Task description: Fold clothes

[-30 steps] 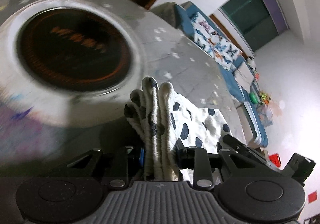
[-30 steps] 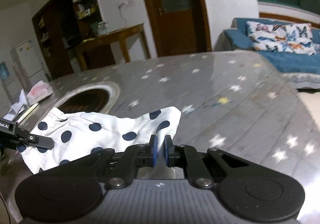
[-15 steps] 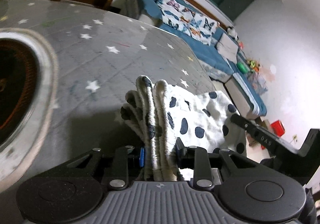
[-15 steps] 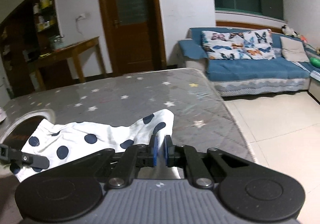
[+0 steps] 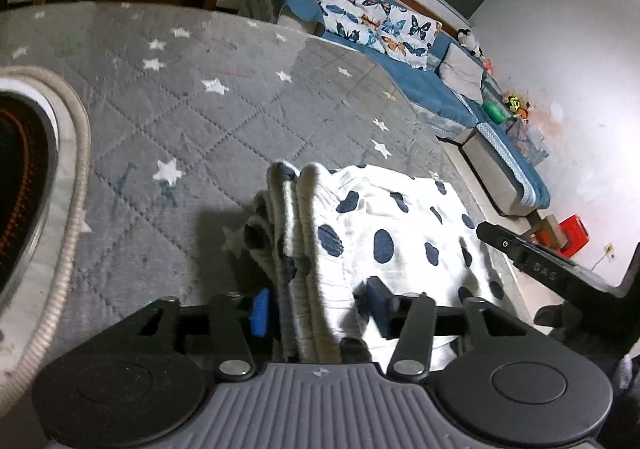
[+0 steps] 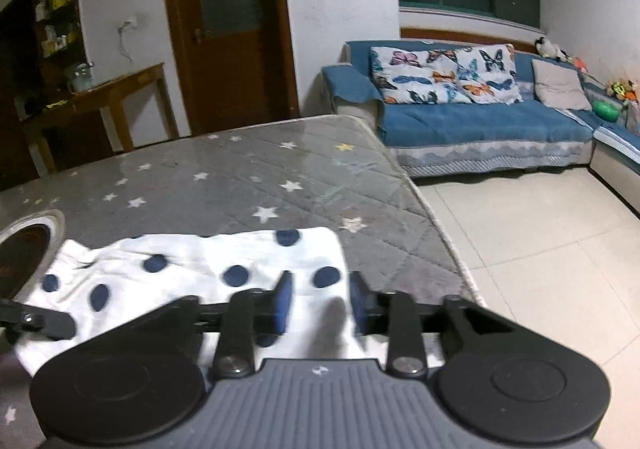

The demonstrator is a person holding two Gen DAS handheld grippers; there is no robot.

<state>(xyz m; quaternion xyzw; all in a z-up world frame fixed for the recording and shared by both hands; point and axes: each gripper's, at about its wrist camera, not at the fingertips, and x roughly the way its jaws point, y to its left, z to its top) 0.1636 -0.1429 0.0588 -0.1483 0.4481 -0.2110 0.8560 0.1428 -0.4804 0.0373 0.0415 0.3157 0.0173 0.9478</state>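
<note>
Since the earlier frames, both grippers have opened: the right gripper (image 6: 320, 305), previously pinched together on the garment's corner, now has its jaws spread apart, and the left gripper (image 5: 318, 309) has widened as well. The polka-dot garment (image 6: 192, 277), white with dark blue spots, now lies flat on the grey star-patterned table cover (image 6: 248, 177) near the table's right edge.

Left gripper: jaws apart, with the bunched ribbed edge of the garment (image 5: 296, 233) standing between them, close against the left pad; the right pad is clear of the fabric. Right gripper: jaws apart, above the garment's near right corner, gripping nothing.

A round recessed heater (image 5: 20, 185) with a pale rim sits in the table to the left of the garment, apart from it. Beyond the table stands a blue sofa (image 6: 480, 125) carrying butterfly-print cushions (image 6: 440, 77).
</note>
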